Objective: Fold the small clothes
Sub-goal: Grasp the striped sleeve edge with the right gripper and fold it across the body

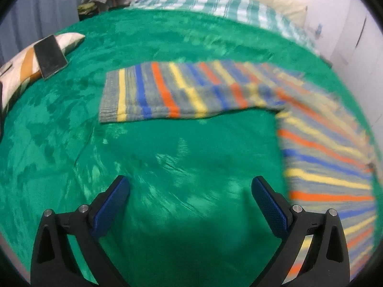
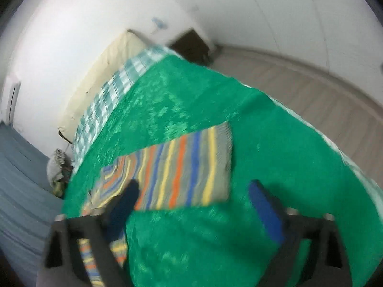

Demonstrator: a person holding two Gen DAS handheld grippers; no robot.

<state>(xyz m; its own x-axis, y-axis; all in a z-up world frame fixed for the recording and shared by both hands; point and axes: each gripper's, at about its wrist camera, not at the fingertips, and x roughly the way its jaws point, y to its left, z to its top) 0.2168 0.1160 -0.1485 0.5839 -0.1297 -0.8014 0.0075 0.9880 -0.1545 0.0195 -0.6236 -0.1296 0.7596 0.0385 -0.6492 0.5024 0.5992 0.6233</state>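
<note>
A striped garment (image 1: 182,91) in grey, yellow, blue and orange lies on a green blanket (image 1: 167,155). One sleeve or leg stretches left, and the rest runs down the right side. My left gripper (image 1: 190,191) is open and empty, above bare blanket just left of the garment's body. In the right wrist view the garment (image 2: 182,167) lies ahead. My right gripper (image 2: 194,193) is open and empty, above its near edge, with the left fingertip (image 2: 130,191) over the stripes. This view is blurred.
A patterned pillow (image 1: 21,69) with a dark phone (image 1: 50,56) on it lies at the blanket's left. A checked sheet (image 1: 215,4) and cream mattress (image 2: 105,71) lie at the far side. The bed edge drops to the floor (image 2: 299,83) on the right.
</note>
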